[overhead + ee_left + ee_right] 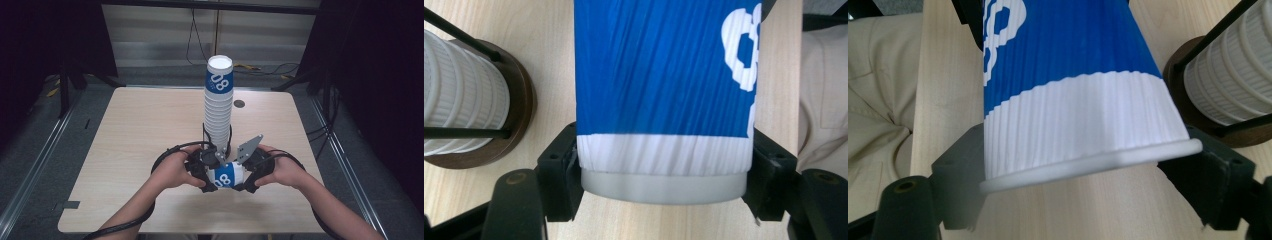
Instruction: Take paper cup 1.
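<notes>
Now both grippers, left (209,176) and right (246,175), clamp one blue-and-white paper cup (226,176) sideways; next, probably onto the cup stack (218,107).

Cup (664,85) top beyond frame edge

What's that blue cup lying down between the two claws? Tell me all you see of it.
The blue cup is ribbed paper, blue with white print and a white band by each end. It lies on its side above the table, near the holder of stacked cups. The left claw clamps its base end, the right claw its rolled rim.
</notes>
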Available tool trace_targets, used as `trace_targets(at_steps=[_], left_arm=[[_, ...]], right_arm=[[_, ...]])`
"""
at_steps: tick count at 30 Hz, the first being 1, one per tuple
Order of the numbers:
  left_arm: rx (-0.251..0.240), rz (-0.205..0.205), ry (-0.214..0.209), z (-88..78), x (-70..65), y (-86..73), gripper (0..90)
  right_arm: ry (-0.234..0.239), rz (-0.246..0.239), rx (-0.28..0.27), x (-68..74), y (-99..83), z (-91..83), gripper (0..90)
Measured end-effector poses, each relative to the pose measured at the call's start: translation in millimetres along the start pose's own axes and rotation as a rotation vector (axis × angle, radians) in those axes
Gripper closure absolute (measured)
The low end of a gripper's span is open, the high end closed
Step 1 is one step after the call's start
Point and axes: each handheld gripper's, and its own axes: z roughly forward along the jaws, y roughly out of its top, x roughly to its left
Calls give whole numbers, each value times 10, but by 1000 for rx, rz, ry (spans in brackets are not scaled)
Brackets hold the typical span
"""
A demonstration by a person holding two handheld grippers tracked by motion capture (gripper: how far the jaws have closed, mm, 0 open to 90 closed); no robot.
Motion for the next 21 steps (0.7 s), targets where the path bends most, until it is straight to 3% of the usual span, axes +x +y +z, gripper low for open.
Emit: trace_targets(at_steps=[5, 9, 12, 13, 14, 16, 17, 18, 21], left_arm=[[-54, -22, -25, -30, 5, -75, 309], [-73, -32, -23, -74, 25, -144, 308], [-86, -37, -22, -98, 33, -159, 308], [-103, -51, -17, -104, 26, -162, 308], [-96, -40, -20, -126, 40, -165, 308], [-122, -69, -12, -132, 36, -173, 308], [-115, -57, -12, -147, 53, -180, 309], [-122, -68, -4, -160, 63, -195, 308], [-127, -73, 1, -164, 71, -214, 308]], right_arm=[[4, 29, -68, 16, -69, 4, 129], [0, 65, -120, 2, -184, 10, 126], [-9, 63, -131, -9, -218, 8, 125], [-9, 87, -165, -14, -250, -9, 126], [-9, 87, -165, -14, -250, -9, 126], [-16, 98, -189, -18, -272, -31, 125], [-23, 103, -204, -21, -285, -39, 125], [-32, 116, -238, -22, -317, -48, 125], [-41, 139, -258, -25, -379, -43, 125]])
